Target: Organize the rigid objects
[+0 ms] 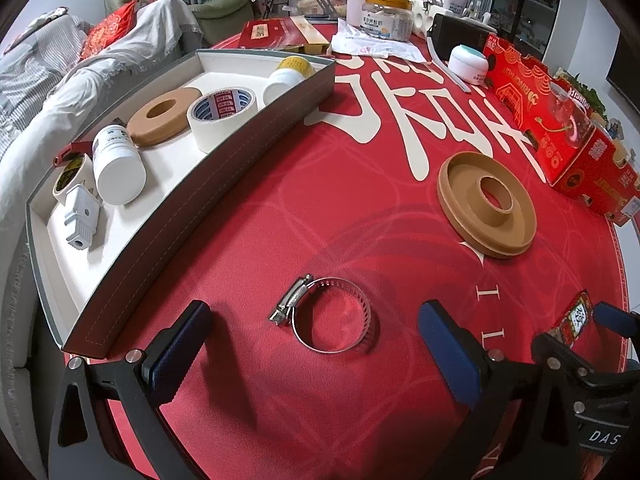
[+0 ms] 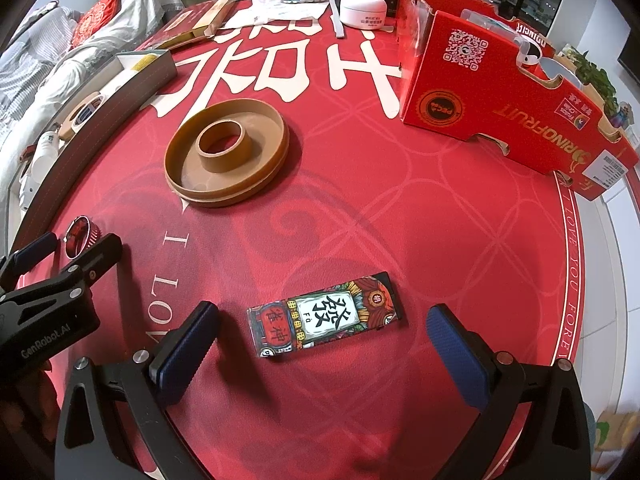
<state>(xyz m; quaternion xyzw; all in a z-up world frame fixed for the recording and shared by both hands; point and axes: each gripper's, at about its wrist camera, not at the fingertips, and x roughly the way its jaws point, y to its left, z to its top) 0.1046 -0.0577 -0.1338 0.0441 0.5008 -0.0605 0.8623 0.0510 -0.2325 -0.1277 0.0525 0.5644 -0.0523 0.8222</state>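
1. Evidently, a pick-up step is in hand: the left hand-held gripper is held wide open over the desk, with the hose clamp lying flat between its fingers and gripped by neither.
2. The right hand-held gripper is likewise spread wide and empty, and the printed box is framed between its fingers, untouched.
3. A tray is seen at the left of the desk, already filled with two tape rolls, two white bottles, a tan ring and a white plug.
4. A tan spool is left out on the red cloth, well apart from both grippers.
5. Next, each gripper is judged to need lowering and closing on its item; the thin clamp is likely to be awkward, since it lies flat and may slip.
6. Afterwards, a carry to the tray would be called for.
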